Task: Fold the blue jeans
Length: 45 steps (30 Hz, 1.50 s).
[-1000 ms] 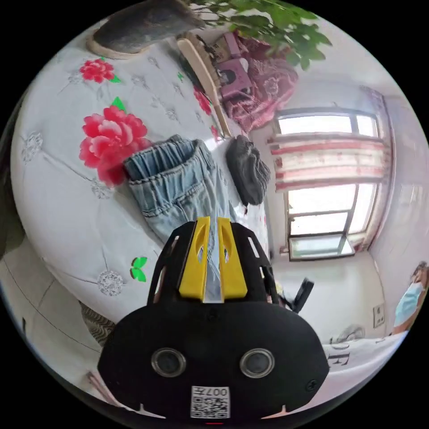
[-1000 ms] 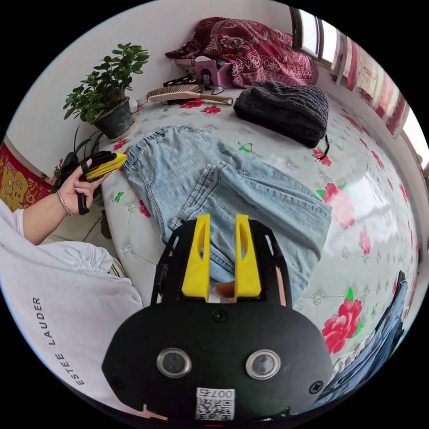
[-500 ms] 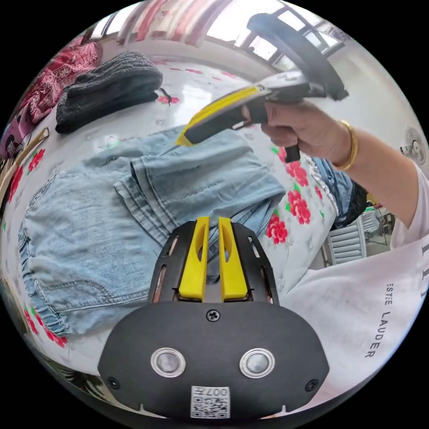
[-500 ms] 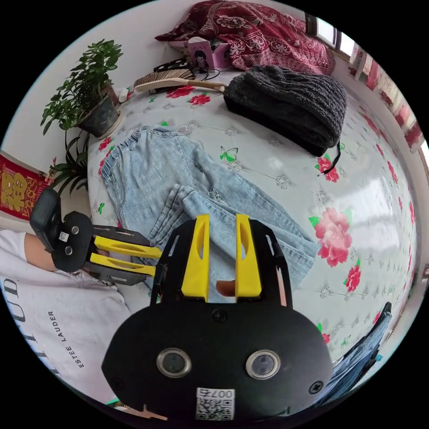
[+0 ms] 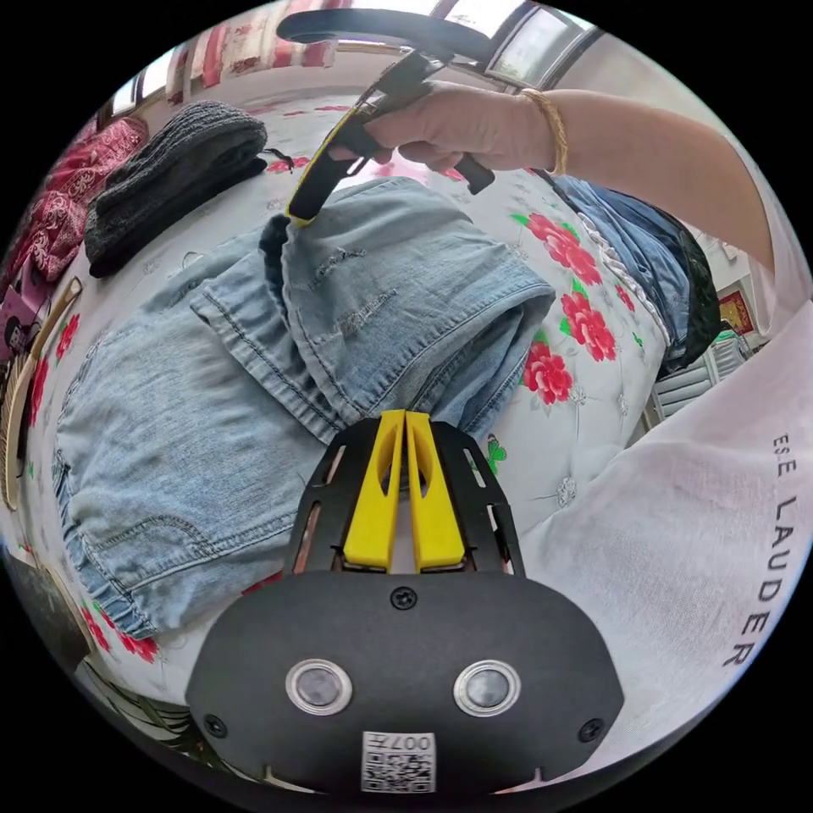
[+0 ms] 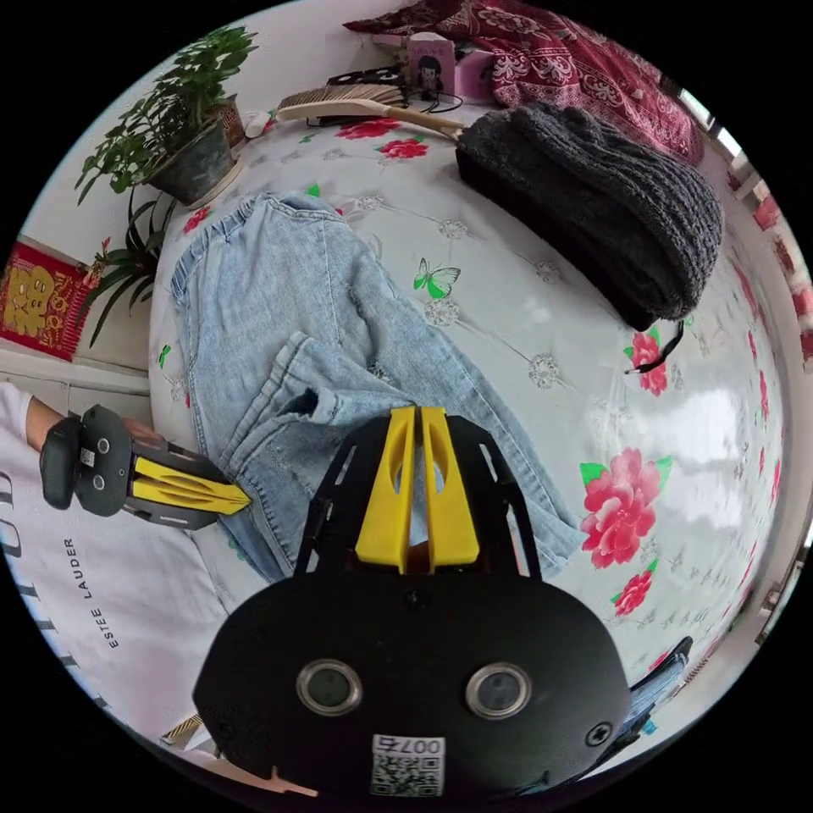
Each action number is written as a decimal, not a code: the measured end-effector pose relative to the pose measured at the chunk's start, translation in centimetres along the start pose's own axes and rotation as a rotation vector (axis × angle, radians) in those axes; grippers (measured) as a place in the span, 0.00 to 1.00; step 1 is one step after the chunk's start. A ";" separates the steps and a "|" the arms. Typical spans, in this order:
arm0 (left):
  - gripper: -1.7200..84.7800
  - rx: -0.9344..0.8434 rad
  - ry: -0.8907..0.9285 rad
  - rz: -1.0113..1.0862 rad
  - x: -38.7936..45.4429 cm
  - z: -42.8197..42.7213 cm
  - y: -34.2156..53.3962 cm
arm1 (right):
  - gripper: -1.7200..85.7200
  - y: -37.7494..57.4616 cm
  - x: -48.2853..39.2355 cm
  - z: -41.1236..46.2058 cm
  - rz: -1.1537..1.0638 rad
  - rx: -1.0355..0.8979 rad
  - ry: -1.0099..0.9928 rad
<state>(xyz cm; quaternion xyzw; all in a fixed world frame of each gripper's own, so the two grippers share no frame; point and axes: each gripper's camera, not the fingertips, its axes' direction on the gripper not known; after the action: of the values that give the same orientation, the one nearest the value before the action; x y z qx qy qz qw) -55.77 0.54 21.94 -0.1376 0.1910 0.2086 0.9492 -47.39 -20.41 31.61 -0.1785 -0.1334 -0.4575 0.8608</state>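
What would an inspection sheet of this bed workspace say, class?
Surface: white flower-print quilted bedcover, lying flat.
Job's things: light blue denim jeans, legs folded over the seat.
Clutter: dark grey knitted garment; long wooden brush.
Grippers: right gripper shut on the jeans' hem; left gripper shut at the fold, grip unclear.
Cables: thin dark cord near the brush.
Surroundings: green potted plant, red patterned blanket.

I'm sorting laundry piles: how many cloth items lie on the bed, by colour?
Blue: 2, the jeans and a denim pile at the edge
Grey: 1, a knit
Red: 1, a blanket
Total: 4
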 end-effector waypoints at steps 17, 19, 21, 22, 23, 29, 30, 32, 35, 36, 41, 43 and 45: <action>0.11 0.483 0.217 -1.287 -18.4 -9.9 25.9 | 0.07 19.6 1.5 -4.1 0.454 0.404 -0.250; 0.14 0.577 0.254 -1.447 -19.9 -9.9 30.1 | 0.07 22.5 0.8 -3.3 0.495 0.401 -0.298; 0.16 0.683 0.315 -1.499 -21.4 -9.8 32.3 | 0.07 25.8 0.1 -2.5 0.538 0.393 -0.346; 0.17 0.706 0.349 -1.503 -22.5 -9.6 32.8 | 0.07 26.5 0.0 -2.4 0.542 0.390 -0.353; 0.18 0.723 0.362 -1.487 -23.5 -9.4 32.8 | 0.07 27.7 -0.2 -2.3 0.547 0.387 -0.357; 0.16 0.748 0.351 -1.462 -26.4 -8.5 30.4 | 0.06 32.4 -0.2 -3.4 0.570 0.418 -0.331; 0.15 0.753 0.364 -1.471 -26.5 -8.4 30.4 | 0.05 33.2 -0.1 -3.6 0.577 0.428 -0.329; 0.11 0.828 0.374 -1.431 -25.9 -9.6 29.7 | 0.05 34.4 0.0 -3.9 0.588 0.439 -0.324; 0.10 0.822 0.232 -1.227 -23.6 -14.0 25.6 | 0.04 37.0 0.3 -4.4 0.628 0.471 -0.300; 0.10 0.820 0.211 -1.183 -23.0 -14.9 24.6 | 0.04 38.2 0.4 -4.5 0.647 0.484 -0.300; 0.09 0.811 0.105 -0.686 -15.8 -21.6 13.5 | 0.04 43.0 1.5 -4.3 0.738 0.529 -0.324; 0.09 0.787 0.104 -0.484 -11.9 -22.0 8.9 | 0.04 44.7 2.0 -4.1 0.773 0.541 -0.319; 0.09 0.739 0.148 -0.304 -7.6 -21.1 4.1 | 0.05 46.9 2.7 -4.0 0.817 0.560 -0.316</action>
<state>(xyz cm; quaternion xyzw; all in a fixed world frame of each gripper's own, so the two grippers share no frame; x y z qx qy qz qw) -70.40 -5.66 5.67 0.1717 0.2984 -0.0276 0.9385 -6.48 0.12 20.44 -0.0458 -0.2987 0.0015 0.9533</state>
